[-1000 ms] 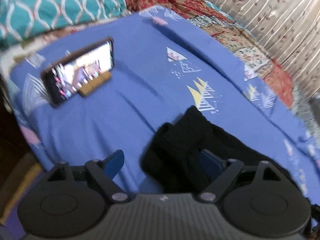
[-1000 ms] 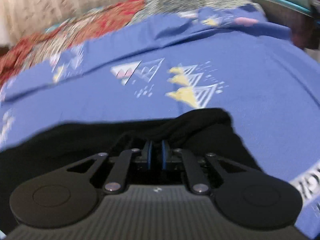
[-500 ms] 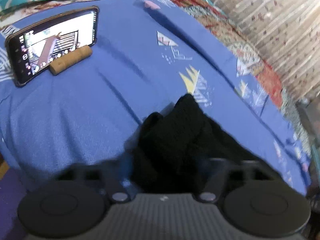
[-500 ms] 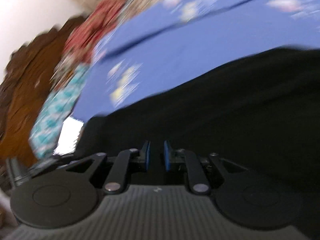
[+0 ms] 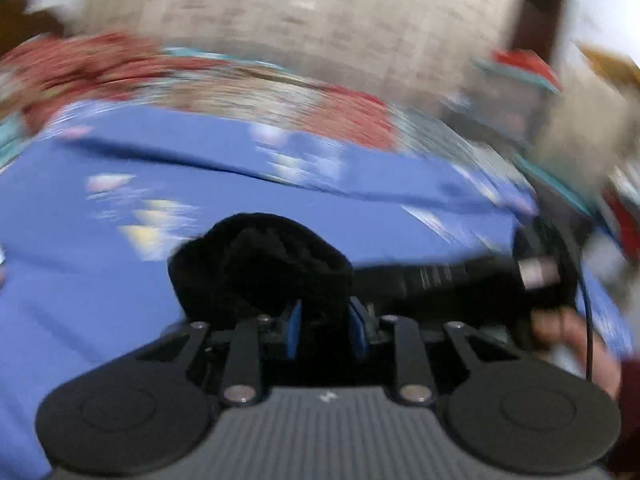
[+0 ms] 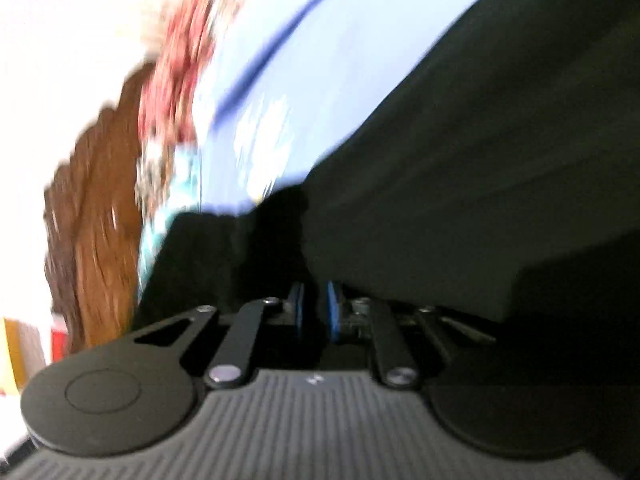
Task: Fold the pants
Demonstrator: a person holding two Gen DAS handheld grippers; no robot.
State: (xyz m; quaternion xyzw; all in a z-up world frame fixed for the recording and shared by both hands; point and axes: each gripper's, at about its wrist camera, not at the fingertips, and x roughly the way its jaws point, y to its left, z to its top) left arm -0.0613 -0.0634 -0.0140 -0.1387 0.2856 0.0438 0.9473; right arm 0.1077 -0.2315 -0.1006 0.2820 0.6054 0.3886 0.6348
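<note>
The black pants [image 5: 260, 264] bunch up in front of my left gripper [image 5: 324, 330], whose blue pads are shut on a thick fold of the cloth, above the blue bedsheet [image 5: 80, 280]. In the right wrist view the pants [image 6: 480, 160] spread wide across the right of the frame. My right gripper [image 6: 316, 316] is shut on the black cloth, its blue pads close together. The other gripper and the hand holding it [image 5: 560, 328] show at the right of the left wrist view. Both views are motion-blurred.
A red patterned quilt [image 5: 200, 80] lies beyond the blue sheet, with a beige curtain [image 5: 320, 12] behind it. In the right wrist view a brown wooden headboard [image 6: 92, 216] stands at the left, next to teal bedding [image 6: 168, 200].
My left gripper has closed from wide open onto the bunched pants and swung right; the phone is out of view. My right gripper has rolled hard, still holding the cloth.
</note>
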